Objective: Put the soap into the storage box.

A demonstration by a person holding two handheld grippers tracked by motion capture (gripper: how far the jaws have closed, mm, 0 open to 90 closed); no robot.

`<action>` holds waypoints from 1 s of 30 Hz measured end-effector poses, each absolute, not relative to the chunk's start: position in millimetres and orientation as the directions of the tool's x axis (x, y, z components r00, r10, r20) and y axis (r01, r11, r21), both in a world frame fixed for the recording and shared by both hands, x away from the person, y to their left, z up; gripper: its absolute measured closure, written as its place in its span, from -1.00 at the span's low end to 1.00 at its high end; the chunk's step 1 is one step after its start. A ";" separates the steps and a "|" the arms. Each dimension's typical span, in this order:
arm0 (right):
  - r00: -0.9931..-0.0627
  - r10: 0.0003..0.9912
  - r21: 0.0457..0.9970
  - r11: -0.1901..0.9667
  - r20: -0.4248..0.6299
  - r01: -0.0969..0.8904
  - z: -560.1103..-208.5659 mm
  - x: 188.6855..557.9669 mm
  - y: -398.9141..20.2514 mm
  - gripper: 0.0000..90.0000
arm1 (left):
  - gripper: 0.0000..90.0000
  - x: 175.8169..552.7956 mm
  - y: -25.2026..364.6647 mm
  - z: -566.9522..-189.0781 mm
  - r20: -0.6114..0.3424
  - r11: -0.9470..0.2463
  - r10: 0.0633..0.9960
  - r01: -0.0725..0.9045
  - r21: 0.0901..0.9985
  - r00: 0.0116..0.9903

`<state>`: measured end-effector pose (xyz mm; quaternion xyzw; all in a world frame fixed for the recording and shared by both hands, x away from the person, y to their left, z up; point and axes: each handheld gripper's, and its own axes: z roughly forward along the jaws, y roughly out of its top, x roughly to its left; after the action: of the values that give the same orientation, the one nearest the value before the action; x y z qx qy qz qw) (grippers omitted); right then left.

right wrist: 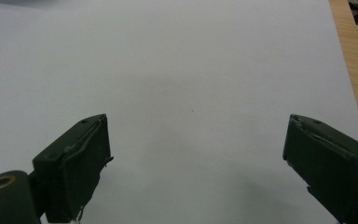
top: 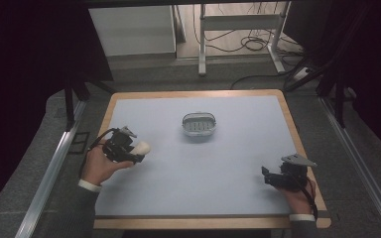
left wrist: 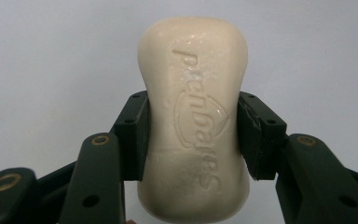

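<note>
A cream bar of soap [left wrist: 193,116] with raised lettering sits clamped between the two black jaws of my left gripper [left wrist: 192,135], the pads pressing its narrow waist. From above, that soap [top: 142,147] sticks out of the left gripper [top: 138,154] over the left part of the pale blue mat [top: 218,163]. A small oval soap dish [top: 199,124] with a slotted floor stands at the mat's middle rear. My right gripper [top: 267,176] rests low at the right front of the mat, and in its own view the right gripper [right wrist: 196,158] holds its jaws wide apart over bare mat.
The mat covers a wooden table [top: 297,134] whose edge shows as a light strip all round. Grey floor, metal rails [top: 49,168] and a desk frame with cables [top: 238,39] lie beyond the table.
</note>
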<state>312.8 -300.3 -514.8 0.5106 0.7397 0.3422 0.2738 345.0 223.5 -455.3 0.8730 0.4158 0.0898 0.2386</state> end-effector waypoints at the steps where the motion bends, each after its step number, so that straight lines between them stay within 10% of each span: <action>1: -0.328 0.943 0.785 0.244 -0.055 0.570 -515.0 312.8 -300.3 -0.84 | 0.10 345.8 222.8 -455.4 -0.042 -0.536 0.772 0.685 0.493 0.635; 30: -0.341 0.938 0.782 0.259 -0.064 0.567 -517.0 313.4 -298.2 -0.84 | 0.10 365.5 210.3 -446.1 -0.030 -0.551 0.759 0.667 0.501 0.650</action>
<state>313.4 -298.2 -517.0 0.5050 0.7451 0.3395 0.2729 365.5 210.3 -446.1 0.8755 0.4072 0.0956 0.2419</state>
